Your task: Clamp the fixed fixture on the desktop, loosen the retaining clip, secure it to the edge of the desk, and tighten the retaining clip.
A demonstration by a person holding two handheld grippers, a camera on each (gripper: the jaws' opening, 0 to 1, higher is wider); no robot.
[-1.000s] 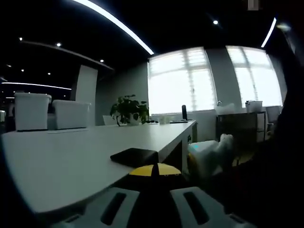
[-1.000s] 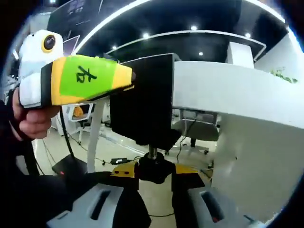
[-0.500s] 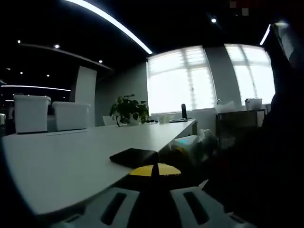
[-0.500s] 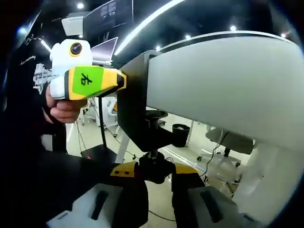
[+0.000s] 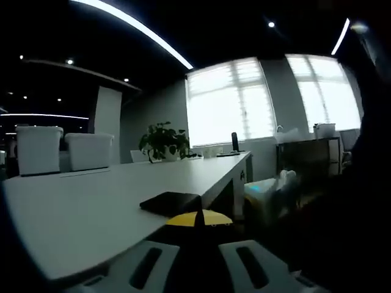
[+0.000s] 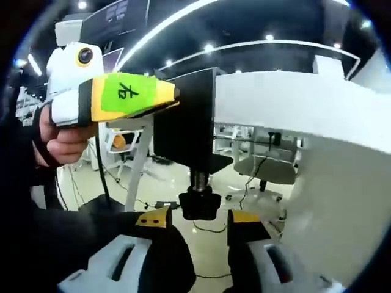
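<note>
Left gripper view: left gripper [image 5: 198, 218] low in front, yellow tips pressed together, seemingly pinching the near edge of the black fixture [image 5: 171, 201]. Fixture's top plate flat on the white desk [image 5: 91, 207], right at the edge. Potted plant [image 5: 164, 140] and two white bins [image 5: 38, 149] well beyond, bright windows [image 5: 229, 101] behind.

Right gripper view: seen from below the desk edge. Fixture's back plate hanging down the side of the desk, threaded retaining clip [image 6: 198, 204] pointing down from it. Right gripper [image 6: 200, 218] spread, one yellow tip either side of the clip's knob, apparently not touching it. Green-and-yellow left gripper nosed against the fixture's upper edge, held in a hand [image 6: 58, 137].

Likely risks: closing off-centre and slipping off the small round knob while turning, or twisting hard enough to drag the fixture askew along the edge if the left grip is light. Too few turns, and the fixture could hang loose.

Against half a second ago: left gripper view almost unchanged. Right gripper view swung round, the fixture seen more from the side, and the right tips set wider from the knob than then.
</note>
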